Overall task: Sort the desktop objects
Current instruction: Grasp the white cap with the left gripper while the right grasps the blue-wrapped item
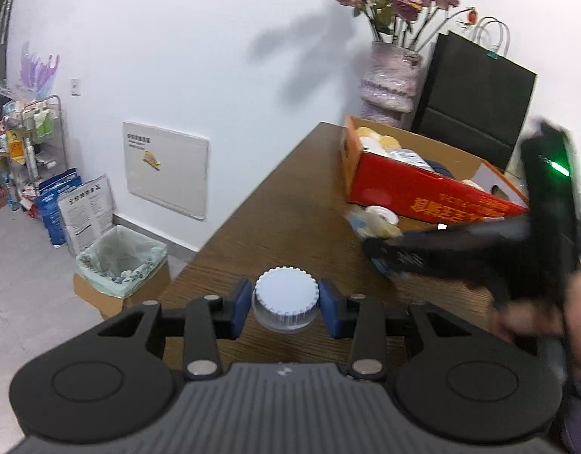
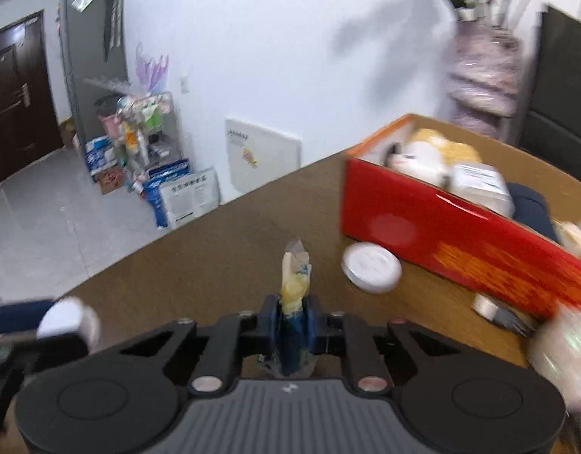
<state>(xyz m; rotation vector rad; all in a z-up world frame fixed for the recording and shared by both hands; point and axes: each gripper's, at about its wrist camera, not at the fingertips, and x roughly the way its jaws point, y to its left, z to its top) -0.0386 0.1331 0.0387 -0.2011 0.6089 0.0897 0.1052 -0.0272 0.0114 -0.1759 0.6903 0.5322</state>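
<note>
Left gripper (image 1: 286, 308): jaws closed on a white-capped jar (image 1: 285, 300), blue pads against either side of the ribbed cap, held just above the bench (image 1: 282, 204).

Right gripper (image 2: 293, 316): jaws clamped on a crinkled yellow-and-blue packet (image 2: 296, 283), which stands upright between the pads and pokes out beyond them.

Red box (image 1: 415, 185): open-topped, on the far right of the bench. The right wrist view looks down into it: a plush toy (image 2: 430, 151), a white carton (image 2: 479, 185), something dark blue. The left wrist view shows only the tops of these.

White lid (image 2: 371, 266): flat on the bench, just beside the box's near corner. Sharp in the right view; in the left view that spot is blurred and partly covered by the right gripper.

Left view alone: bin (image 1: 120, 261) with a green liner on the floor beside the bench, vase (image 1: 390, 79) of dried roses, black bag (image 1: 479, 102) behind the box.

Right view alone: brown door (image 2: 14, 94), a small tape roll (image 2: 485, 306) at the box's base.
</note>
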